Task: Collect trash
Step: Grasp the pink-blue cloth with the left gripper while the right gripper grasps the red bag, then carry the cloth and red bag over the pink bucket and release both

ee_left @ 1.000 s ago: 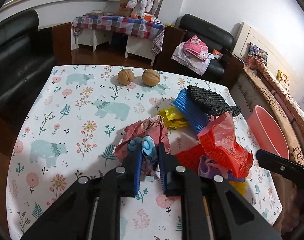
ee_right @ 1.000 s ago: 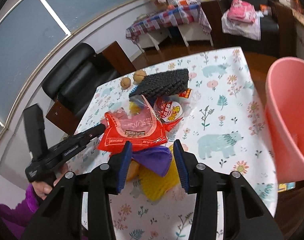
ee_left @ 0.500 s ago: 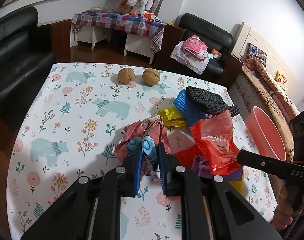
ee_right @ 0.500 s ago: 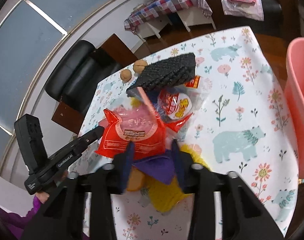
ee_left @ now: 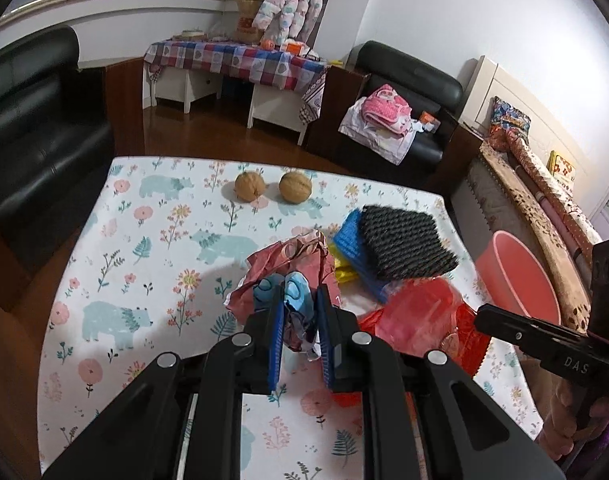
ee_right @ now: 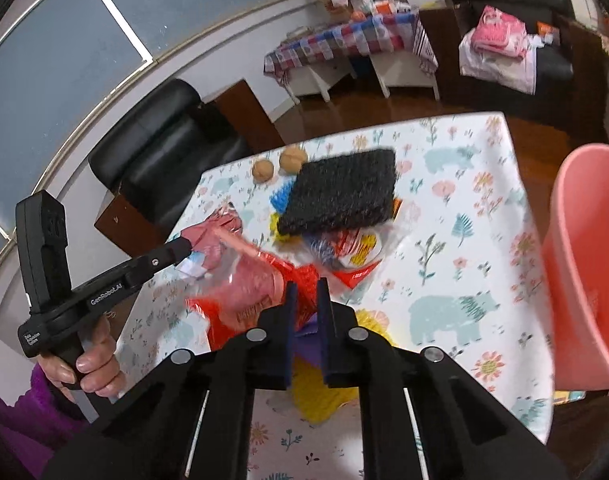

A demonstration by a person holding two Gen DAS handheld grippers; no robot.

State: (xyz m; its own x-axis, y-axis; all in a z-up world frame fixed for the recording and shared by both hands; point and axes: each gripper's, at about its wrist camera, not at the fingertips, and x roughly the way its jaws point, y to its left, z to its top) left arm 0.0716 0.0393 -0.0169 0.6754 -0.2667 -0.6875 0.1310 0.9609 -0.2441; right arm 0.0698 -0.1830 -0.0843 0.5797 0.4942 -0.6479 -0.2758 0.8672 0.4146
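Two claws clamped, left claw [ee_left: 298, 312] on crumpled wrapper [ee_left: 292, 256], right claw [ee_right: 304, 304] on red bag [ee_right: 260, 284]

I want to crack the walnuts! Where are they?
The two walnuts sit side by side near the far edge of the floral tablecloth in the left wrist view, beyond the trash pile and left of the black scrub pad.

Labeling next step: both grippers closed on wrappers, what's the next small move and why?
Probably lift both clear and carry them toward the pink bin. The left gripper pinches the crumpled wrapper; the right gripper, whose jaws have just been closing, grips the red bag. The bin stands open at the table's right edge.
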